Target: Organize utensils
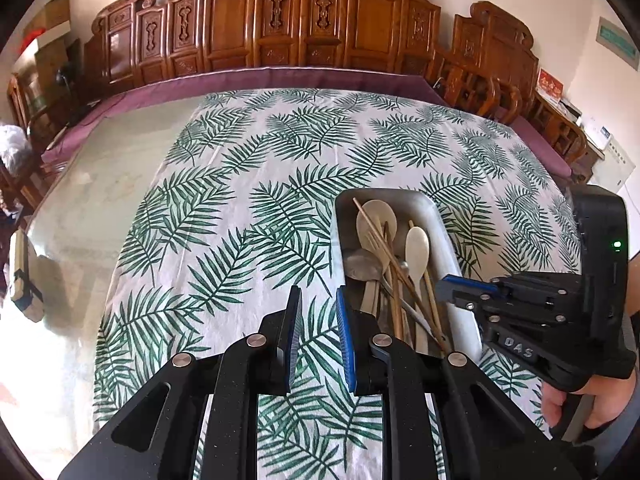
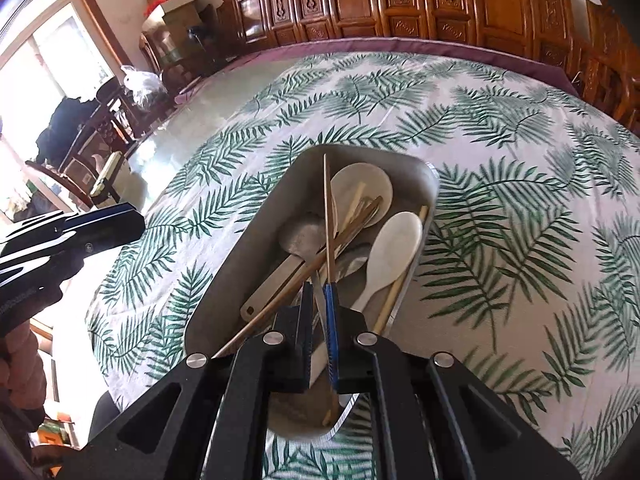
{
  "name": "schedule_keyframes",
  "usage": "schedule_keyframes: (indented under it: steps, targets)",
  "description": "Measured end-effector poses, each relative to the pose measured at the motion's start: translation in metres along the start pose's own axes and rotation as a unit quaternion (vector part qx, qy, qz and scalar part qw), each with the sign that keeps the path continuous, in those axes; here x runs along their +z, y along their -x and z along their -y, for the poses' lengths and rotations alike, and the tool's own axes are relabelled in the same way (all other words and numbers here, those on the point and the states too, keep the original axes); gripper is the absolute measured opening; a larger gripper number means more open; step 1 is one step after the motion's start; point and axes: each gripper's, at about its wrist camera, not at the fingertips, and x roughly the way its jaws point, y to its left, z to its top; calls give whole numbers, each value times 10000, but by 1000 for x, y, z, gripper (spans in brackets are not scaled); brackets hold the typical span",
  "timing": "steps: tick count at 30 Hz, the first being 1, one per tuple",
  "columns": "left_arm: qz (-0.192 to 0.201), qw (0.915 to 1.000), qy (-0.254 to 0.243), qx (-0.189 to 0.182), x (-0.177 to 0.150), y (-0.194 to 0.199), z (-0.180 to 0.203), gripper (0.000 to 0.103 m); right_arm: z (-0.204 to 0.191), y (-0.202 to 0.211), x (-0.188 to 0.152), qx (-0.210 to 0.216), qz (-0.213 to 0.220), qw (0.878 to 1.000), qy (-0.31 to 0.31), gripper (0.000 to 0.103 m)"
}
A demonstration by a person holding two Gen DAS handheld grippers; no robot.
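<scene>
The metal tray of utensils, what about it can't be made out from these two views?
- Near end of the grey metal tray: in the right wrist view, hidden behind the right gripper.
- Utensil handles: in the left wrist view, covered by the left gripper.
- Whether the right fingers pinch the thin wooden chopstick: unclear, too crowded.

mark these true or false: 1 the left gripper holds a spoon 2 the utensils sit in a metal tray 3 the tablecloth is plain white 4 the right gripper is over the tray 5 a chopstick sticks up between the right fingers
1. False. The left gripper is open and empty over the tablecloth.
2. True. The utensils lie in the tray.
3. False. It has green leaf prints.
4. True. The right gripper is above the tray's near end.
5. True. A chopstick rises between its nearly closed fingers; a firm grip cannot be told.
</scene>
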Motion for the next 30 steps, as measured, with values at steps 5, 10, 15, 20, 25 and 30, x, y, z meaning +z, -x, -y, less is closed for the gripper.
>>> schedule_keyframes:
  steps: [5,10,15,20,25,30]
  targets:
    - [174,9998,-32,77,-4,22,14,41,-3,52,-13,-231,458,9986,114,13]
    - [504,9984,-1,271,-11,50,33,83,2,114,-37,-536,976,9938,20,47]
    - [759,9964,-59,368,-21,78,59,94,13,170,-65,-848,1382,9866,-162,76]
    - [1098,9935,-151,276,-34,112,89,95,15,224,-88,-1199,1923,9737,-213,97]
    - [1465,9886,-295,170,-41,149,119,95,12,277,-104,-1447,2438,9586,-280,100]
    - [1789,9832,-342,96,-46,185,139,95,3,320,-117,-1565,2823,9460,-314,100]
